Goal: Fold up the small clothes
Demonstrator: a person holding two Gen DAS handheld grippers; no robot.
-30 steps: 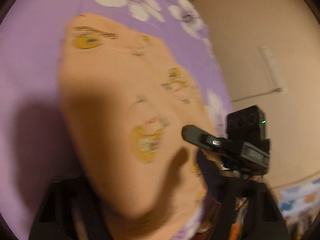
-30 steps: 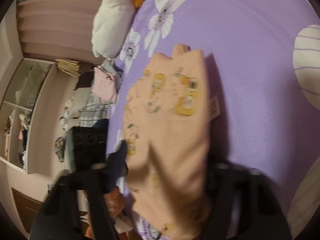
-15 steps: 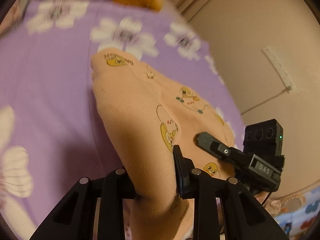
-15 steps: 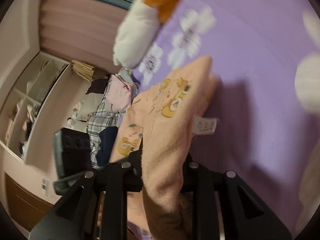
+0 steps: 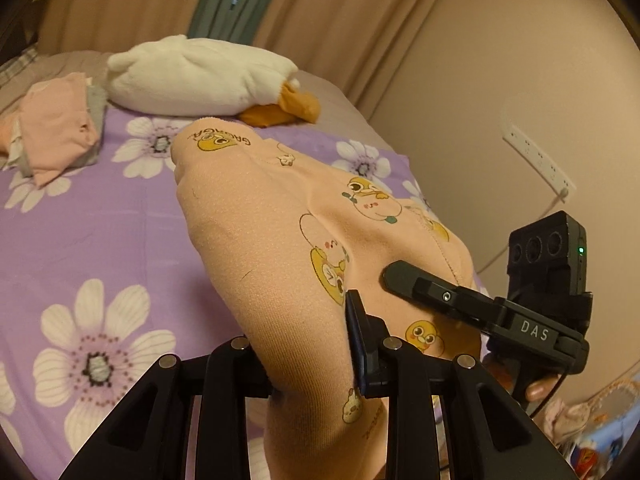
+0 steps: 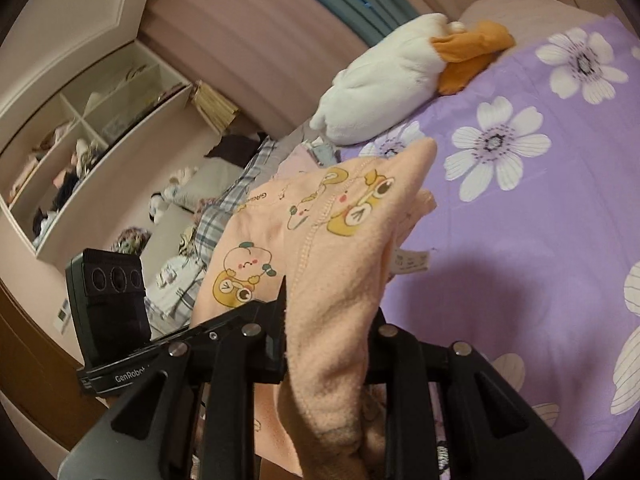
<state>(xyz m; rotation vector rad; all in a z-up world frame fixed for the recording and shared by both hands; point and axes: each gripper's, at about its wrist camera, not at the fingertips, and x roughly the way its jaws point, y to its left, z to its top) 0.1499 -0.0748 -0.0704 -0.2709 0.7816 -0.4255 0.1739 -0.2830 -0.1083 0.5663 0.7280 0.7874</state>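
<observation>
we see the peach garment (image 5: 280, 240) pinched in both the left gripper (image 5: 312, 364) and the right gripper (image 6: 326, 344), lifted above the purple floral bedspread (image 5: 80, 240); its long axis runs away from us toward the plush duck (image 5: 200, 76).

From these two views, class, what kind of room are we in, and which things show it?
Most likely a bedroom: a bed with a purple flowered sheet, a white plush duck with an orange bill lying on it, and open cream wall shelves holding clothes.
</observation>
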